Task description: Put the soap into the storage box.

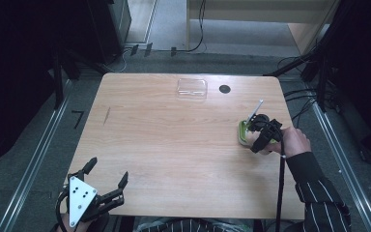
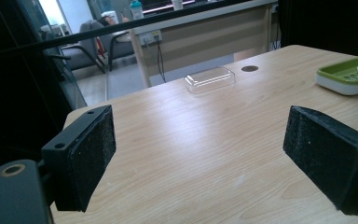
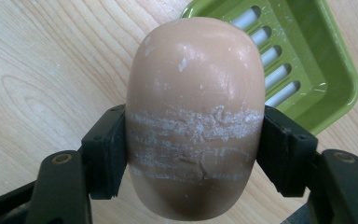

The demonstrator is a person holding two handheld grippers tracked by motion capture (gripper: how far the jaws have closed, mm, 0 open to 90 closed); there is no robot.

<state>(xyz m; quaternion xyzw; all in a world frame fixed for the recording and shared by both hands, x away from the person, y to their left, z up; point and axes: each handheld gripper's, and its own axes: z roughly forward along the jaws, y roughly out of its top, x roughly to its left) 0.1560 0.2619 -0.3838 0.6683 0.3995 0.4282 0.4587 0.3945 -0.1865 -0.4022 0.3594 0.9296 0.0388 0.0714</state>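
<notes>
High view: the right gripper point(image 1: 260, 130) hovers at the green soap dish point(image 1: 242, 132) on the table's point(image 1: 174, 145) right side; the left gripper point(image 1: 94, 191) rests well away from the dish, jaws wide.

Left gripper view: the dish point(image 2: 349, 77) lies beyond the clear lid point(image 2: 209, 78).

Right gripper view: the jaws clamp the soap bar point(image 3: 196, 116) just beside the dish point(image 3: 307, 70). The scraped, flaky surface suggests it may slip and miss the dish.

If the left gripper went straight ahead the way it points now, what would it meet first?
Probably the clear plastic lid lying near the table's far edge, though it sits slightly left of centre. The open left gripper has bare wooden table before that. The green soap dish lies off to the right.
</notes>
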